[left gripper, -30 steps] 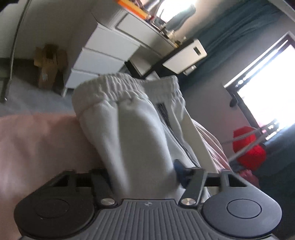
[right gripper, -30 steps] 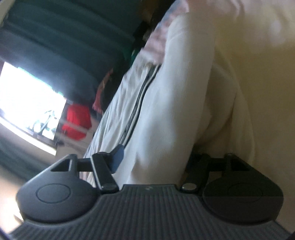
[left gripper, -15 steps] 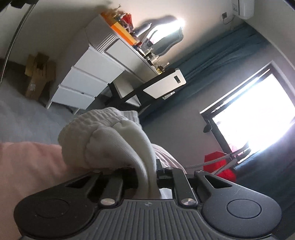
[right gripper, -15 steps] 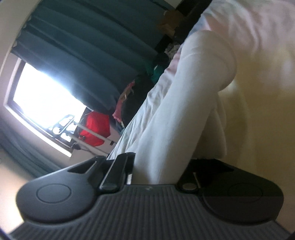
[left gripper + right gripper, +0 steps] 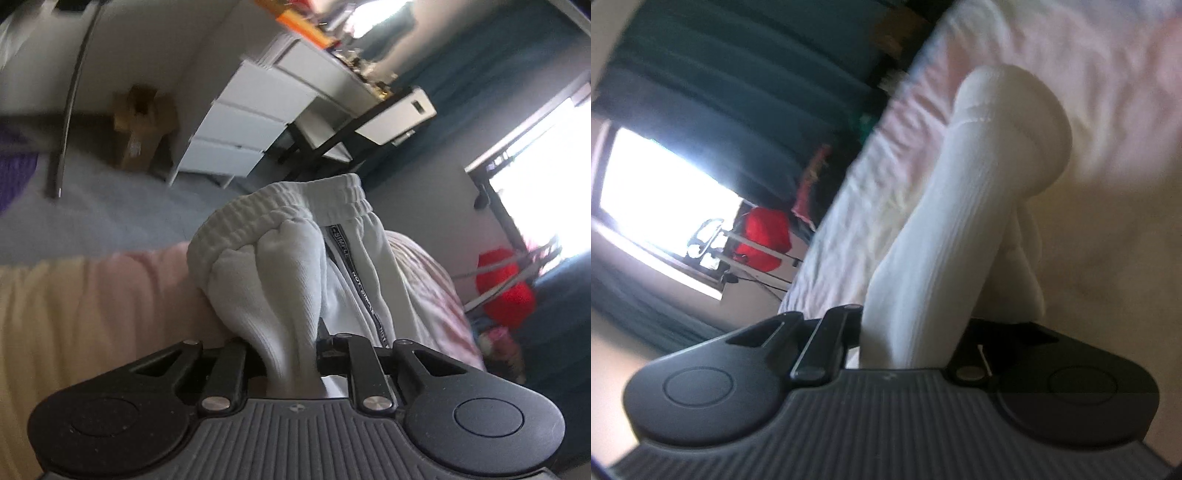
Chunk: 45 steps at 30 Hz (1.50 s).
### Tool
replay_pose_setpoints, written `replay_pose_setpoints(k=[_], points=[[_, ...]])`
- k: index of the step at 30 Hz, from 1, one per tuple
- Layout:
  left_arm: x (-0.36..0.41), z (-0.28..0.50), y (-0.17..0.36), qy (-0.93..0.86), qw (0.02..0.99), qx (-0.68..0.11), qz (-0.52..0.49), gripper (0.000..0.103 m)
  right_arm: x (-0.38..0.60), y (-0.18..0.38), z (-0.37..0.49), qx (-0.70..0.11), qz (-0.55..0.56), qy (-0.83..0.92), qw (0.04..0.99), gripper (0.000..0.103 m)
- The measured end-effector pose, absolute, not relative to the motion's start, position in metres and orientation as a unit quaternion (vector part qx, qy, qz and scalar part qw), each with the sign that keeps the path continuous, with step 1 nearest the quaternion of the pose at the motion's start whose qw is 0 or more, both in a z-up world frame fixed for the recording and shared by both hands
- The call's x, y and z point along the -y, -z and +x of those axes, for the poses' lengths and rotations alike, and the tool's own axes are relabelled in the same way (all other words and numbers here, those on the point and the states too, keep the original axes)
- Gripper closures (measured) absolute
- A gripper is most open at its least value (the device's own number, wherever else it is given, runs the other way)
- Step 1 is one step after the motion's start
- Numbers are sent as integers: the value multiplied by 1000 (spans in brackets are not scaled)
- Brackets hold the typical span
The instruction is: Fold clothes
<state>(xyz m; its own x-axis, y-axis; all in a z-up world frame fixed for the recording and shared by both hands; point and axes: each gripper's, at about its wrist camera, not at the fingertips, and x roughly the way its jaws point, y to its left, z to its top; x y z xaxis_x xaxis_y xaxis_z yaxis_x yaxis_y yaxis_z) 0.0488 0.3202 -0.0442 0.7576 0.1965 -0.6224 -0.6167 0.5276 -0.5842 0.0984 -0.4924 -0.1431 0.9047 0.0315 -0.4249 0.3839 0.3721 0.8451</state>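
Both grippers, left gripper (image 5: 291, 354) and right gripper (image 5: 908, 343), now clamp bunched white sweatpants (image 5: 343, 236) that a second ago lay loose between open fingers, waistband toward twelve o'clock over the pink bed (image 5: 92, 295), suggesting a fold being carried.

white drawer unit (image 5: 243, 129): far ahead of the fingers, upper centre | cardboard box (image 5: 138, 127): left of it on grey floor | window (image 5: 546, 177): bright, far right | red object (image 5: 506, 291): below the window | teal curtain (image 5: 713, 96): beyond the fingers, upper left | bed (image 5: 85, 302): pink-yellow cover, under the fingers
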Motion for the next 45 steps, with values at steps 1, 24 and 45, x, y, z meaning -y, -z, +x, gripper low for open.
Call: replay_pose_setpoints(k=[1, 24, 45], points=[[-316, 51, 43, -246, 842, -258, -406, 79, 494, 149, 100, -192, 561, 112, 797, 85], [-185, 45, -10, -203, 930, -268, -146, 14, 506, 184, 74, -178, 655, 142, 721, 43], [-69, 79, 45, -32, 955, -293, -18, 7, 500, 169, 81, -217, 576, 192, 764, 78]])
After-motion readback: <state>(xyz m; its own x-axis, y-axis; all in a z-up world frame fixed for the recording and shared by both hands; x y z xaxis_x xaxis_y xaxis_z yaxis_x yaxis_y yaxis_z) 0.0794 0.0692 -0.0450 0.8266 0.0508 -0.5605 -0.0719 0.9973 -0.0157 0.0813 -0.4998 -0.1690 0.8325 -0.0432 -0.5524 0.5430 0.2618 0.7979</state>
